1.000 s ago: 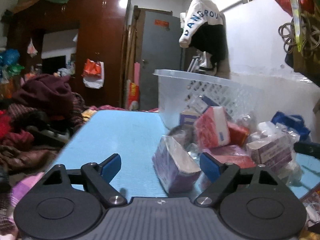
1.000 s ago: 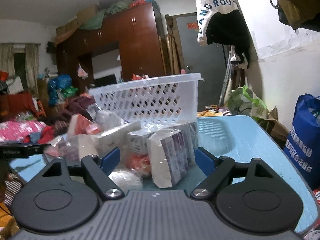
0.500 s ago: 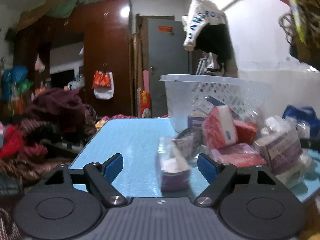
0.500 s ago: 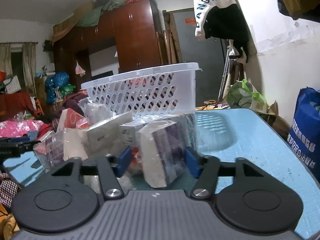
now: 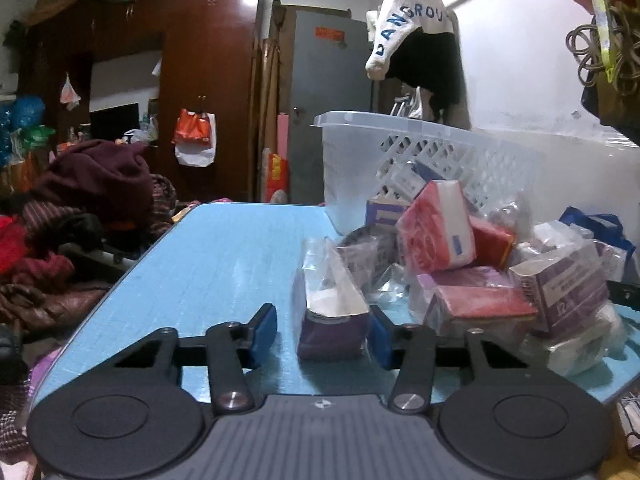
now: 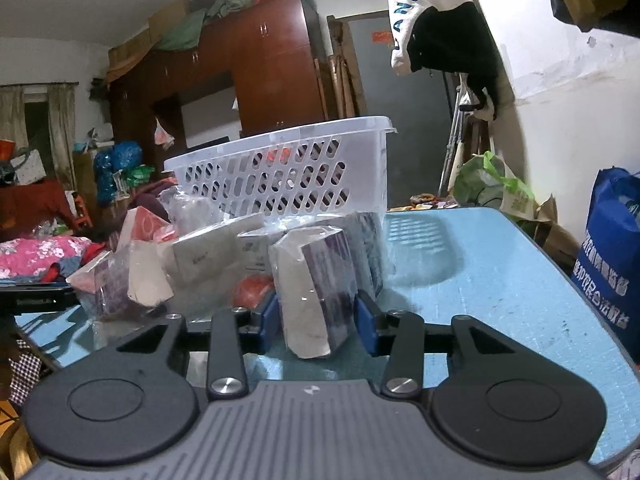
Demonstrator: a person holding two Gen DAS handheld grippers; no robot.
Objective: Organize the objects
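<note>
L gripper (image 5: 323,330): fingers spread, straddling a purple pack (image 5: 332,312) standing on the blue table (image 5: 224,264) at near-left edge of the pile. Right finger just beside or touching the wrap, left finger has a gap, so no grip yet. R gripper (image 6: 316,322): fingers narrowed around a wrapped purple box (image 6: 316,288) at near-right of pile; look to be touching both sides, can't tell if actually pinching. White basket (image 6: 288,172) stands at far side, behind the pile; prob. the destination. Both picks are outermost items, likely since easiest to reach w/o toppling the rest.
</note>
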